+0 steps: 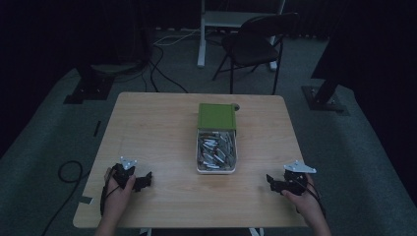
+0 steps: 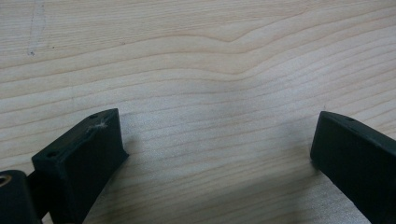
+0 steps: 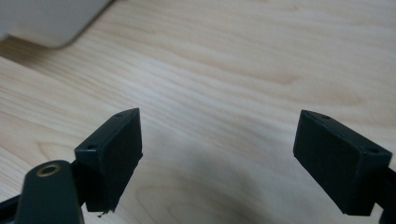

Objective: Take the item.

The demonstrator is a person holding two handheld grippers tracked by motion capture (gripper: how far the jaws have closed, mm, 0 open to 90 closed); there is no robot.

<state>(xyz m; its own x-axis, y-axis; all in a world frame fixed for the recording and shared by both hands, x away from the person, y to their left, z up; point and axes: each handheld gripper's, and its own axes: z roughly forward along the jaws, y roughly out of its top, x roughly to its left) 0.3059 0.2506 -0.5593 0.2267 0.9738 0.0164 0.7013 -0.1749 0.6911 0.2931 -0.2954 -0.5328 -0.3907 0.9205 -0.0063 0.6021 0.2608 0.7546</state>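
looking down on the wooden table, i see a white tray of small metal pieces at the centre, with a green lid lying across its far end at twelve o'clock. my left gripper sits near the table's front edge at about eight o'clock from the tray, well apart from it, its jaws spread wide with bare wood between them. my right gripper is at about four o'clock from the tray, also well apart, jaws wide open and holding nothing. in the right gripper view a pale corner of the tray shows at eleven o'clock beyond the jaws.
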